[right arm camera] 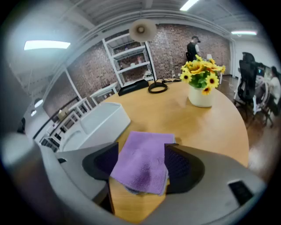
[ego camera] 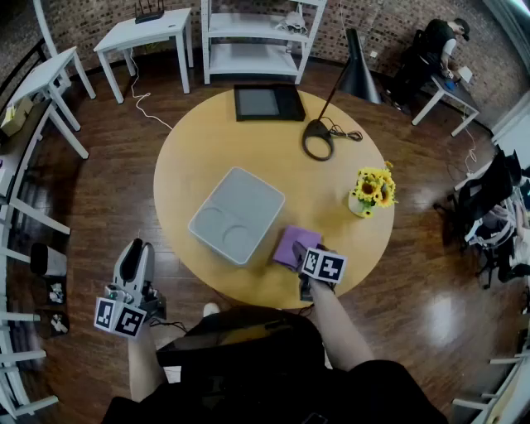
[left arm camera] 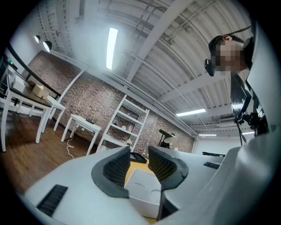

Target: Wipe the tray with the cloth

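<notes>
A round wooden table (ego camera: 199, 161) stands on a dark plank floor (ego camera: 99, 199) before a brick wall (ego camera: 91, 12). The pale grey tray (ego camera: 237, 214) lies mid-table. Just right of the tray lies the cloth (ego camera: 290, 244), purple, fluffy and folded square, between the right gripper's (right arm camera: 141, 160) wide-spread jaws. Left of the tray, off the table, the left gripper (left arm camera: 139, 163) stands narrow and empty.

We find open-plan office or lab workspace. Evidence: brick wall (right arm camera: 175, 39), plank floor (ego camera: 108, 166), white side tables (ego camera: 145, 37), white shelving unit (ego camera: 257, 41), ceiling strip light (left arm camera: 112, 46). We note person (ego camera: 435, 50) bent over corner desk (ego camera: 443, 87).
</notes>
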`<move>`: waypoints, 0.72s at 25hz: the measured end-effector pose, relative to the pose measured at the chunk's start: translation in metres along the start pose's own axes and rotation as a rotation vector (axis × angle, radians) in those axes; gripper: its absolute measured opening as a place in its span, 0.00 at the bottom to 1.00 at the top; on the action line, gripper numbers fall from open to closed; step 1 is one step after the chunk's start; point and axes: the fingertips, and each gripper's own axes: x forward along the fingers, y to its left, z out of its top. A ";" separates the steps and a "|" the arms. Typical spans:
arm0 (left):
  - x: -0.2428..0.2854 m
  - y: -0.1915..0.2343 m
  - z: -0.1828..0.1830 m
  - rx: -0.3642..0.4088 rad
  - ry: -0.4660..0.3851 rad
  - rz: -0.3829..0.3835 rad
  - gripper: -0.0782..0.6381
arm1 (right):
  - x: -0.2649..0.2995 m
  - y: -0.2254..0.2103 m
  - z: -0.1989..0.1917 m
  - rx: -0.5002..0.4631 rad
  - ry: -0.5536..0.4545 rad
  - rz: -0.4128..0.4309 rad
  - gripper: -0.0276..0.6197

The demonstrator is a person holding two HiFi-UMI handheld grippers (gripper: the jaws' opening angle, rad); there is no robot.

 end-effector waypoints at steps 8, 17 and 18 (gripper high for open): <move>0.008 0.009 -0.019 -0.035 0.084 -0.086 0.29 | 0.050 -0.001 -0.024 -0.100 0.132 -0.219 0.56; 0.009 0.050 0.001 -0.035 0.121 -0.153 0.29 | 0.051 0.010 -0.028 -0.211 0.182 -0.224 0.22; 0.008 0.054 0.002 -0.036 0.129 -0.158 0.29 | 0.049 0.009 -0.026 -0.215 0.166 -0.228 0.21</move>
